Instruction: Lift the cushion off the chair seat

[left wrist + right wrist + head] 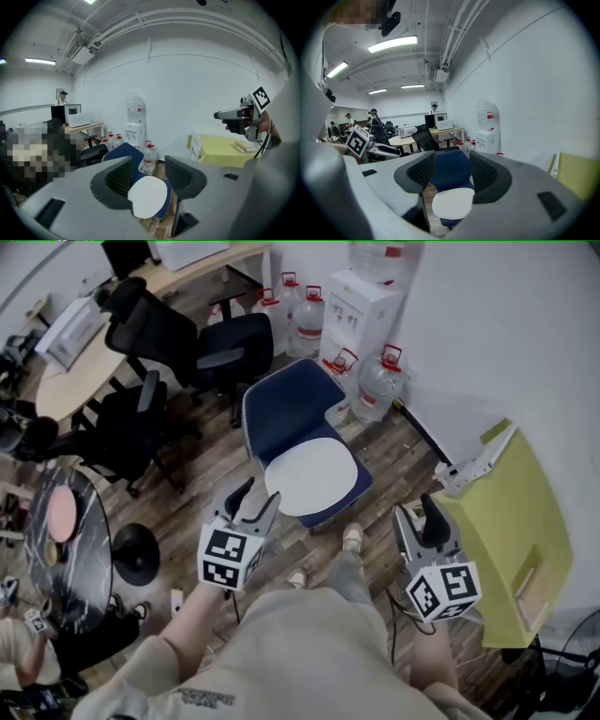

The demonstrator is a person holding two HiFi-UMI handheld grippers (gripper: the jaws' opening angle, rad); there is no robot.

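Observation:
A white cushion (312, 476) lies flat on the seat of a blue chair (286, 409) on the wooden floor, just ahead of the person's feet. My left gripper (251, 501) hovers near the cushion's front left edge, jaws apart and empty. My right gripper (420, 519) hangs to the right of the chair, also open and empty, well apart from the cushion. In the left gripper view the cushion (149, 197) shows between and beyond the open left gripper (147, 176). In the right gripper view the cushion (452, 204) and blue chair back (451, 171) lie beyond the open right gripper (451, 176).
A yellow-green table (520, 521) stands close on the right. Water jugs (380, 385) and a white dispenser (361, 306) line the wall behind the chair. Black office chairs (187, 343) and a wooden desk (84, 371) stand to the left, with a round dark table (66, 540) nearer.

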